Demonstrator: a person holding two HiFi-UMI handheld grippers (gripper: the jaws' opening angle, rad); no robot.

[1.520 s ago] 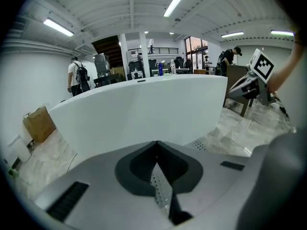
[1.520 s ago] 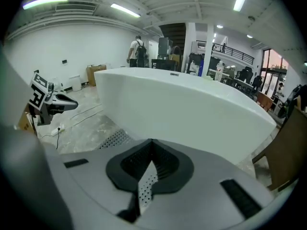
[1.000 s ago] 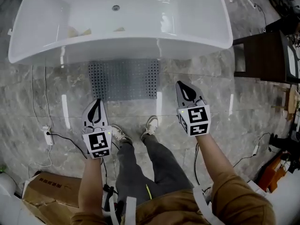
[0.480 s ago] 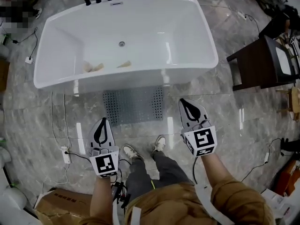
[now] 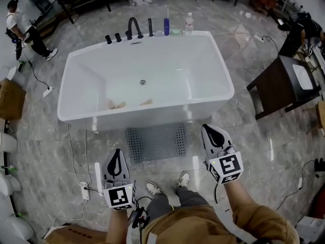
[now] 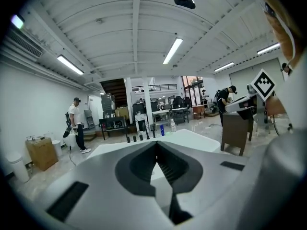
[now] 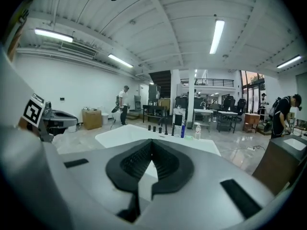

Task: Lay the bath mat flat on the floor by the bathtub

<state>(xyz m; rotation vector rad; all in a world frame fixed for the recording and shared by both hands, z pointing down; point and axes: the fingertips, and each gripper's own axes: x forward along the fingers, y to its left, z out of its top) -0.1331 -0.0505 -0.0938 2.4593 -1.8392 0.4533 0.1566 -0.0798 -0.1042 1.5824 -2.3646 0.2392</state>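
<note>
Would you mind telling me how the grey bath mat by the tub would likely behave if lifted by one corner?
The bath mat would probably flop and drape: it lies thin and flat. Its rows of holes suggest rubber, so likely light and grippy. Pushed on the glossy floor, it may bunch rather than slide.

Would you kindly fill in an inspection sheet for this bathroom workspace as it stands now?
Surface: glossy grey stone-look floor.
Job's things: bath mat lies flat on the floor beside the bathtub.
Clutter: two pale scraps in the bathtub; bottles on its far ledge; cardboard box at left.
Grippers: left gripper and right gripper both shut, empty.
Cables: white cable and power strip at left; second cable at right.
Surroundings: dark side table at right; person standing far left.
</note>
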